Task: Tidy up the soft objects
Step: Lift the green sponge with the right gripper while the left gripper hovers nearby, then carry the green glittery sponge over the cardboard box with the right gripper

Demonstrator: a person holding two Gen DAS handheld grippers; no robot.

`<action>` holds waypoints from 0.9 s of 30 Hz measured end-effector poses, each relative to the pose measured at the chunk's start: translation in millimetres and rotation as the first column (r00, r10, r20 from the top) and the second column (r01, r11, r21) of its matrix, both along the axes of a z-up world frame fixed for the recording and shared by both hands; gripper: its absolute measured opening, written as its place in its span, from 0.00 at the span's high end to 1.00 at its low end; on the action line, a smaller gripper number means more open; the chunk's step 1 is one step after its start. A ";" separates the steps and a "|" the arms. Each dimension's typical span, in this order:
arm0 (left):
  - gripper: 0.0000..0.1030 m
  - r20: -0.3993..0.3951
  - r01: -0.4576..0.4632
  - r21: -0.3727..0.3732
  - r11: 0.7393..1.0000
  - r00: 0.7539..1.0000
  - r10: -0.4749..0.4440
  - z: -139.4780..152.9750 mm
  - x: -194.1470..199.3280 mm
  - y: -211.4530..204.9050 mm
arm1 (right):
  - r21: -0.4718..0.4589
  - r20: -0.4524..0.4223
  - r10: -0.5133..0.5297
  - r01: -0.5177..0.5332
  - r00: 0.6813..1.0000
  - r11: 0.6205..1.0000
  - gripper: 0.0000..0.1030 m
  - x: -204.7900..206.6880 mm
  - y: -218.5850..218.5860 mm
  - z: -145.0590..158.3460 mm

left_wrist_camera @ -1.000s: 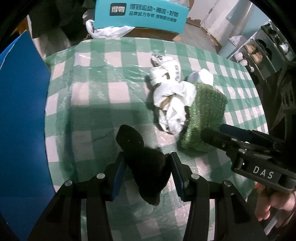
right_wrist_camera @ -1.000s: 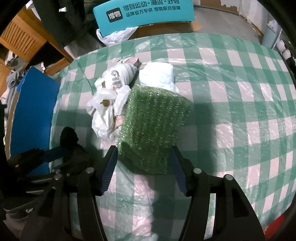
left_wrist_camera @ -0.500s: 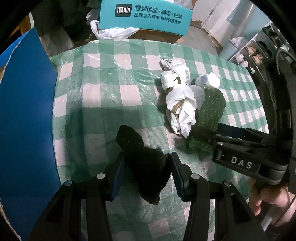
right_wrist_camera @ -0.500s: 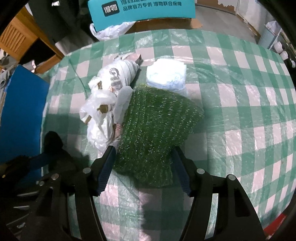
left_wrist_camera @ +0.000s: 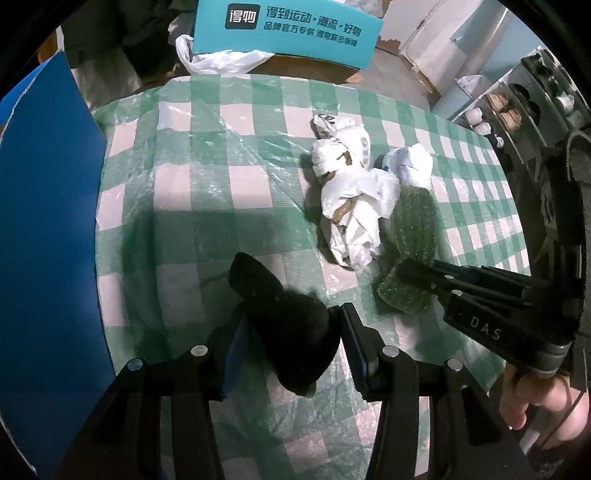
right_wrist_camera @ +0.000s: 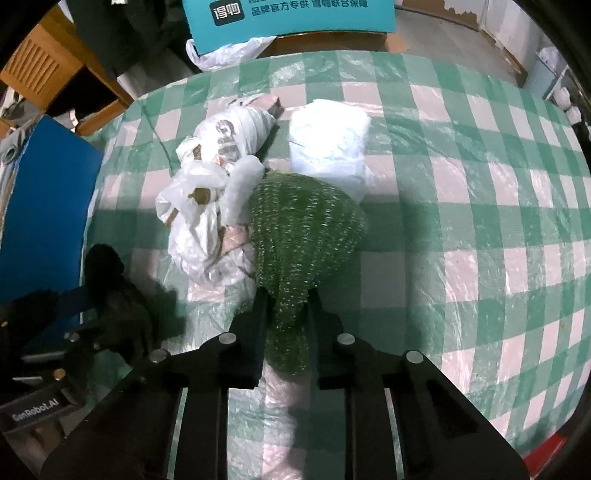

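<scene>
The left gripper [left_wrist_camera: 291, 332] was clamped on a black fuzzy cloth [left_wrist_camera: 280, 314], which bulged out between both fingers and projected forward over the green-and-white checked tablecloth [left_wrist_camera: 192, 206]. The right gripper [right_wrist_camera: 286, 306] was clamped on the near end of a green glittery knit cloth [right_wrist_camera: 303, 225], bunching it into a narrow neck between the fingers; the wider far end lay on the tablecloth. A crumpled white plastic bag [right_wrist_camera: 207, 206] lay against the left edge of the green cloth. A white folded soft pack [right_wrist_camera: 328, 140] lay just beyond the green cloth, touching its far end. A blue board [left_wrist_camera: 44, 229] stood along the left edge of the table. A teal printed box [left_wrist_camera: 288, 29] stood beyond the far edge.
</scene>
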State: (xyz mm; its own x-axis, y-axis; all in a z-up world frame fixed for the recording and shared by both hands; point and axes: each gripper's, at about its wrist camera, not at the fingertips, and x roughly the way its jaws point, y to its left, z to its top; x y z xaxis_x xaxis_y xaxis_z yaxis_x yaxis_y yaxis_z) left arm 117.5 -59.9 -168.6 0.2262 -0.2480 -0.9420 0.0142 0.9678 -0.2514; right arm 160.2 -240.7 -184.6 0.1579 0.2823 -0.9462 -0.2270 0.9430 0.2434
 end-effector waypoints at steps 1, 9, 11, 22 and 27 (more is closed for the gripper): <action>0.52 0.000 0.002 0.002 1.000 1.000 -0.002 0.7 -0.4 -1.0 | 0.006 -0.003 -0.004 0.005 1.000 1.000 0.85 -0.5 -3.3 0.1; 0.52 0.023 0.026 0.018 0.999 0.999 -0.027 10.9 -8.0 -7.2 | 0.042 0.006 -0.015 0.014 1.000 0.999 0.85 -19.1 -19.4 18.8; 0.52 0.031 0.031 0.021 0.999 0.999 -0.031 14.3 -10.6 -8.3 | 0.051 0.012 -0.011 0.010 1.000 0.999 0.85 -24.9 -22.6 24.6; 0.52 0.105 0.049 0.036 0.998 0.993 -0.053 43.9 -32.3 -12.4 | 0.076 0.076 0.011 -0.017 0.997 0.997 0.85 -42.3 -23.4 57.9; 0.52 0.137 0.046 0.041 0.998 0.989 -0.051 57.9 -41.7 -12.5 | 0.078 0.112 0.028 -0.037 0.993 0.996 0.85 -51.9 -24.7 72.9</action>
State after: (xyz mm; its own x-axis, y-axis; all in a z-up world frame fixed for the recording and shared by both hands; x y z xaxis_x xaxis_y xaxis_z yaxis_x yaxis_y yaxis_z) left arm 75.8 -72.4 -110.7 0.3432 -0.2264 -0.9115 0.0933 0.9739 -0.2068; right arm 108.3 -265.4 -111.6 0.2495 0.3629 -0.8978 -0.2867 0.9133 0.2894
